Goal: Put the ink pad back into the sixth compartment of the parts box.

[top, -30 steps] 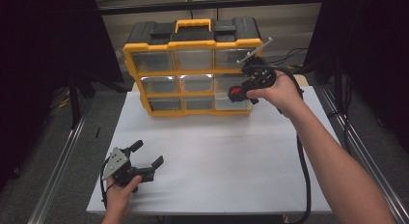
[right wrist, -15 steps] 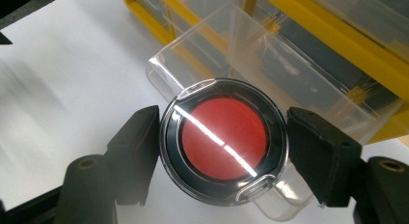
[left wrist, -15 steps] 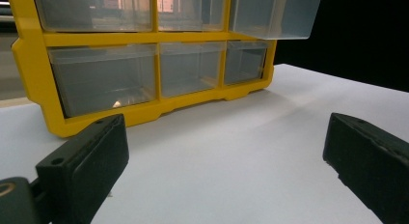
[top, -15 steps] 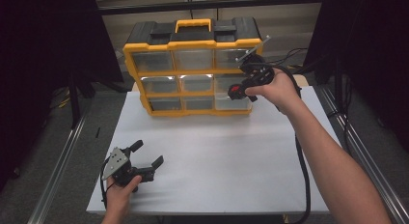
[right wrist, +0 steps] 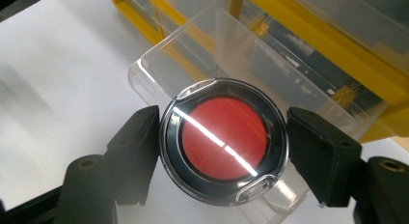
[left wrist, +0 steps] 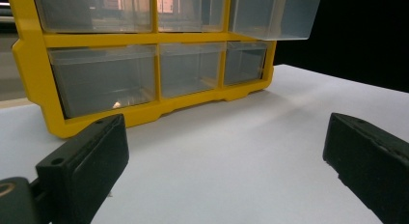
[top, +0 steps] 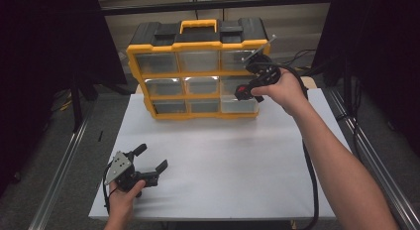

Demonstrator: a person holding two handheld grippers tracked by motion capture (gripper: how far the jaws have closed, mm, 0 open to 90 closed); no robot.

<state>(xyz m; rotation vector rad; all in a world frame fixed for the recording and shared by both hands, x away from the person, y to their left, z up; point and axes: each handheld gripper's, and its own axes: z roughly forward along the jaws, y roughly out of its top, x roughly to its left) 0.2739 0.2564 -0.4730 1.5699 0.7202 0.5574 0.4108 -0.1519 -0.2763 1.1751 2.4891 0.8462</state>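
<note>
Your right claw [right wrist: 222, 147] grips the round red-faced case [right wrist: 224, 142] above the pulled-out clear drawer [right wrist: 231, 64] of the yellow organizer [top: 198, 71]. Squeezed at its curved rim, it could slip and miss. Your left claw [top: 148, 163] rests released on the surface [top: 237, 160].

White table [top: 237, 165], yellow drawer organizer [top: 198, 71] atop.

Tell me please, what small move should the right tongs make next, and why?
Probably lower a little and let go. The right tongs grip a round red case directly above a clear drawer pulled out of the yellow organizer. The drawer looks empty under it, so the case should drop in.
</note>
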